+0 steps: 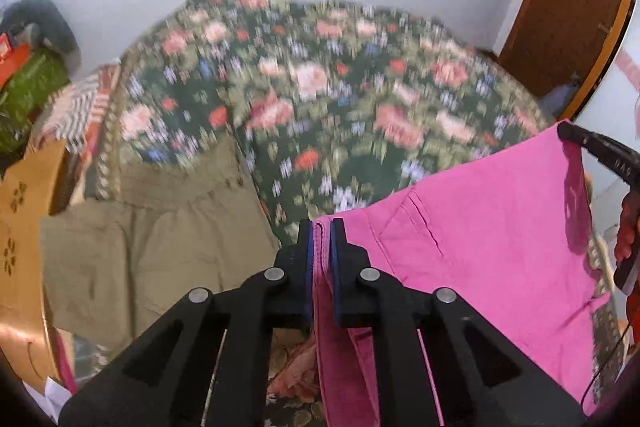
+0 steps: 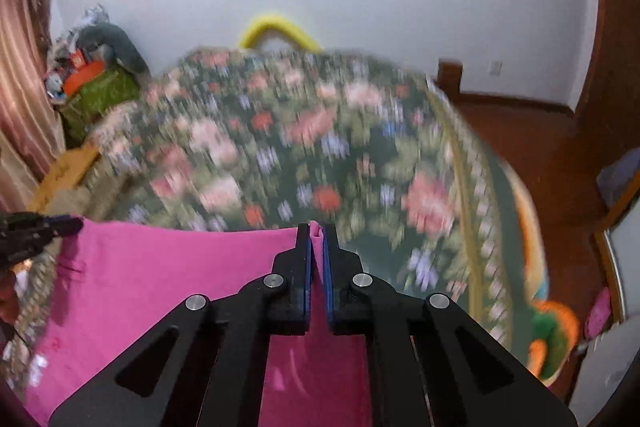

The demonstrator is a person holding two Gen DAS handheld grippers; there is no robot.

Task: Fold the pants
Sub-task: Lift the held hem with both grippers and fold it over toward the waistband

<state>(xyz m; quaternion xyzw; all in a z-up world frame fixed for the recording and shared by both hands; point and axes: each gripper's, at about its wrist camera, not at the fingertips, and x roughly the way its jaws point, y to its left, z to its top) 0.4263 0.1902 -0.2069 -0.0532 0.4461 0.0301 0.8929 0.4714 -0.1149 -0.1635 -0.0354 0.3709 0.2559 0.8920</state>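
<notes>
The pink pants [image 1: 480, 227] hang stretched between my two grippers above the floral bed cover [image 1: 320, 87]. My left gripper [image 1: 321, 227] is shut on the pants' left top edge. My right gripper [image 2: 316, 231] is shut on the right top edge of the pants [image 2: 160, 267]. The right gripper's tip shows at the far right of the left wrist view [image 1: 568, 131], and the left gripper's tip shows at the far left of the right wrist view [image 2: 68, 225]. The cloth drops below both views, so its lower end is hidden.
Khaki pants [image 1: 160, 227] lie flat on the bed at the left. A yellow curved object [image 2: 276, 31] sits at the bed's far end by the white wall. Cluttered bags [image 2: 92, 83] stand at the far left. A wooden floor [image 2: 540, 155] lies right of the bed.
</notes>
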